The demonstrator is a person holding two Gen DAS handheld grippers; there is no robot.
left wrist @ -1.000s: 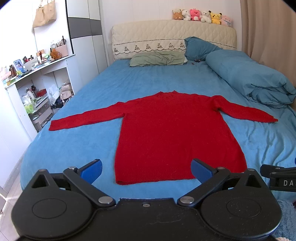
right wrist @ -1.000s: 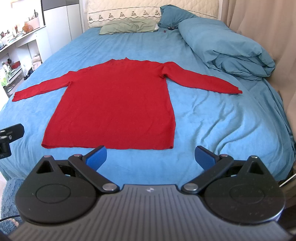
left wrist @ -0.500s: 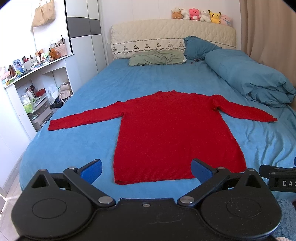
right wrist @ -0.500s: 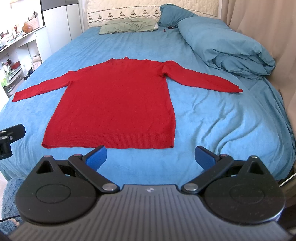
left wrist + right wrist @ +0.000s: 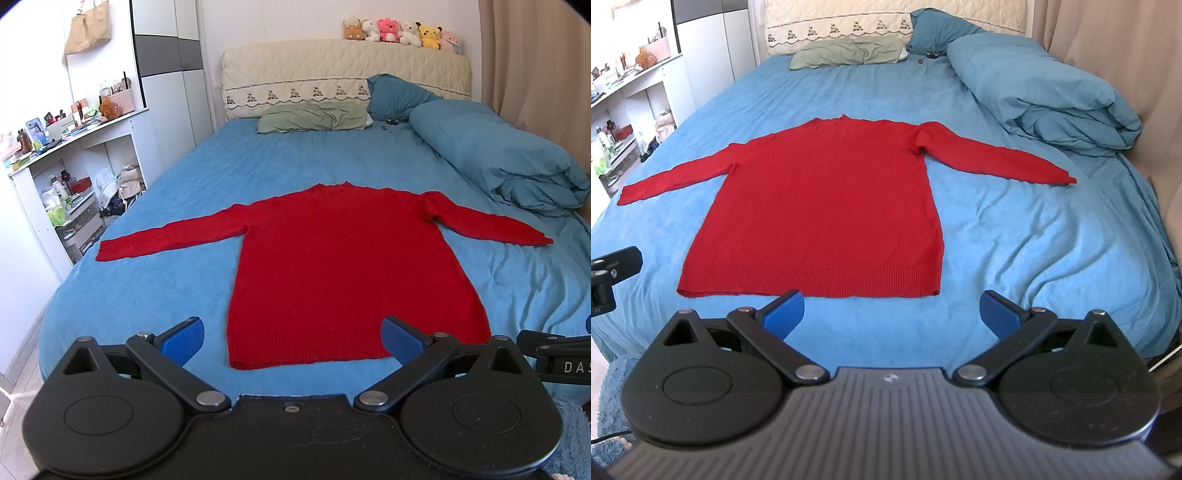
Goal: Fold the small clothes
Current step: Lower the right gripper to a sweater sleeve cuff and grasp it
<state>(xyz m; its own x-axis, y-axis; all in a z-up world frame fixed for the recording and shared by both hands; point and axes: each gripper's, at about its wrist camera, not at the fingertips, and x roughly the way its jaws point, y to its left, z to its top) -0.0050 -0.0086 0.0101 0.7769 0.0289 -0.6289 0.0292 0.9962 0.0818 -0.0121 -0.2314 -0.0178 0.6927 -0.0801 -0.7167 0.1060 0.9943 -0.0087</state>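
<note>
Barely anything is shifting since a second ago: both grippers are hovering with jaws spread apart, empty. Ahead of them the red knitted long-sleeved sweater [image 5: 343,266] is lying flat on the blue bedsheet [image 5: 155,288], hem nearest, sleeves crosswise; the left gripper [image 5: 291,338] is facing the hem's left corner, the right gripper [image 5: 892,308] its right.

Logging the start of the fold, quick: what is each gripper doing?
Left gripper: open, holding nothing.
Right gripper: open, holding nothing, short of the sweater.

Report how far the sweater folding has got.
Done: the red sweater lies flat on the bed, both sleeves spread out. In hand: nothing; the left gripper and right gripper hang open near the hem, gripping no cloth. Left: every fold, sleeves and body.
</note>
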